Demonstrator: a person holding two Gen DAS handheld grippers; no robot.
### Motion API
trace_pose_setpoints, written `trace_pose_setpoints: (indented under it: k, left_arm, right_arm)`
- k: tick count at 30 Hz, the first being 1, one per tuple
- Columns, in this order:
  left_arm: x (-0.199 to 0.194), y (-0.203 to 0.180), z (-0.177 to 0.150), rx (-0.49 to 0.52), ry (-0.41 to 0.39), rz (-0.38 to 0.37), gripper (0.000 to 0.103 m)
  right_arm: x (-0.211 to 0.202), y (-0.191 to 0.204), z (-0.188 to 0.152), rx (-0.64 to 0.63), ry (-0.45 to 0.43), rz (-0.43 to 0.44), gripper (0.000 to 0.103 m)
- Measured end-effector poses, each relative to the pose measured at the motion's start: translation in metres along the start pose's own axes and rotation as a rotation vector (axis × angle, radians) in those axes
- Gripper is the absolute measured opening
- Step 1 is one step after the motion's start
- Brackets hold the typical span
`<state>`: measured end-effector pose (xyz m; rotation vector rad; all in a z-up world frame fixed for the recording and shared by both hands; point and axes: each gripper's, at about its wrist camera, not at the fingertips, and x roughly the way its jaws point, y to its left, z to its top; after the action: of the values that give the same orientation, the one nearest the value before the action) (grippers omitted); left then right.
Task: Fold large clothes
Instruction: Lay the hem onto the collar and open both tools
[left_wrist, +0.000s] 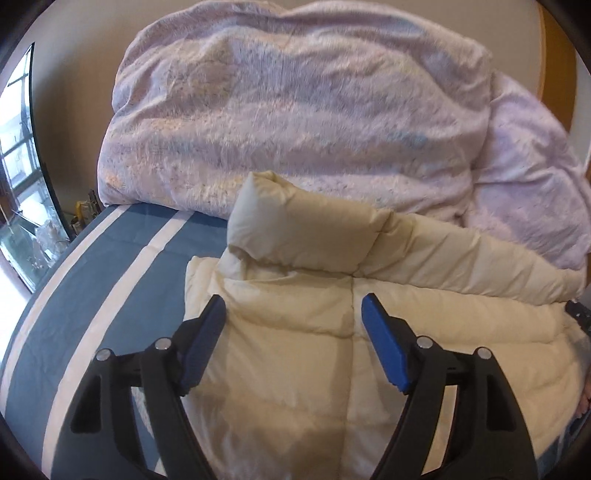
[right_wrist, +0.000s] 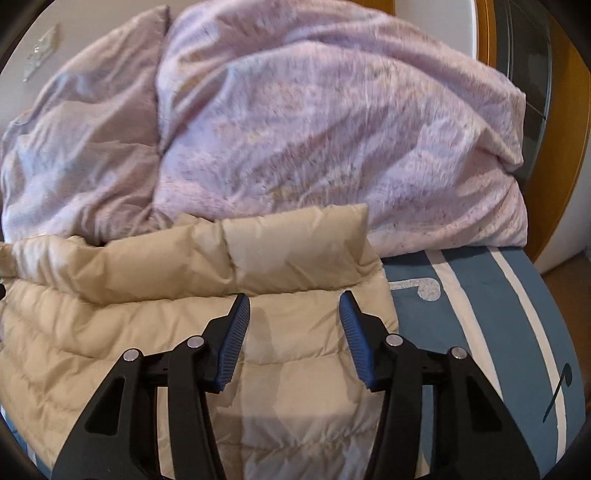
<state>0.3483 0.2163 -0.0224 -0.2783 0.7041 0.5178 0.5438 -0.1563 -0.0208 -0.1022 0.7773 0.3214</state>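
A cream quilted puffer jacket lies on the bed, its sleeve folded across the top as a thick roll. My left gripper hovers over the jacket's left part, open, blue pads apart with nothing between them. In the right wrist view the same jacket fills the lower left, the folded sleeve lying across it. My right gripper is over the jacket's right edge, open, jaws narrower than the left's and gripping nothing.
A crumpled lilac duvet is heaped at the far side of the bed. The blue sheet with white stripes shows beside the jacket. A window is far left; a wooden door frame is at right.
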Motion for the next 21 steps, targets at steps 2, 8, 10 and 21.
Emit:
trace_pose_setpoints:
  k: [2,8,10,21]
  left_arm:
    - [0.012,-0.001,0.0,0.007,0.023,0.03,0.076]
    - [0.035,-0.002,-0.006,0.027,0.052,0.079,0.081]
    - [0.041,-0.004,-0.007,0.039,0.062,0.092,0.088]
    - [0.071,0.007,-0.01,-0.012,0.121,0.069,0.101]
  right_arm:
    - [0.011,-0.001,-0.001,0.012,0.028,-0.005,0.058]
    - [0.032,0.004,-0.008,-0.011,0.053,-0.063,0.076]
    - [0.037,0.006,-0.01,-0.019,0.056,-0.084,0.082]
    - [0.065,-0.004,-0.013,0.03,0.142,-0.097,0.099]
